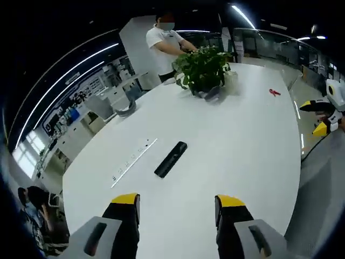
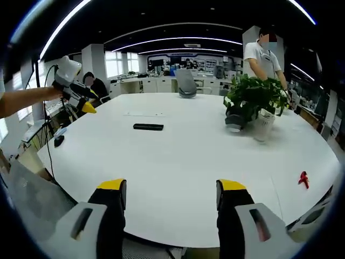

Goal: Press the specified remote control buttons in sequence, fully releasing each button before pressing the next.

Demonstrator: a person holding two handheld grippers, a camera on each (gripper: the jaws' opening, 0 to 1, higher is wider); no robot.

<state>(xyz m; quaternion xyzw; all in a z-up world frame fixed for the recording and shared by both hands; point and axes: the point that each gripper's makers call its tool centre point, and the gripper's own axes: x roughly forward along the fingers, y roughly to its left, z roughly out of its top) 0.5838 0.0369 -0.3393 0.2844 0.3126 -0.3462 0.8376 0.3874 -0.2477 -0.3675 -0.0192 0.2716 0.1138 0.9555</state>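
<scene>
While you are holding both grippers back off the white table point(image 1: 253, 145), the remote control point(image 1: 171, 159) is lying flat and untouched near a white strip point(image 1: 133, 159). Your left gripper point(image 1: 178, 208) is facing it with its 2 jaws spread, gripping nothing. Your right gripper point(image 2: 170, 194) is hanging equally released at the table's edge. Staying back is probably keeping the remote, potted plant point(image 2: 253, 97) and red object point(image 2: 304, 179) visible.

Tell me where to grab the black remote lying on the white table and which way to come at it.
Grip the black remote across its narrow width, near the middle. It lies flat and long on the white table, so bringing the left hand-held gripper down from above, jaws straddling its long sides, looks best.
</scene>
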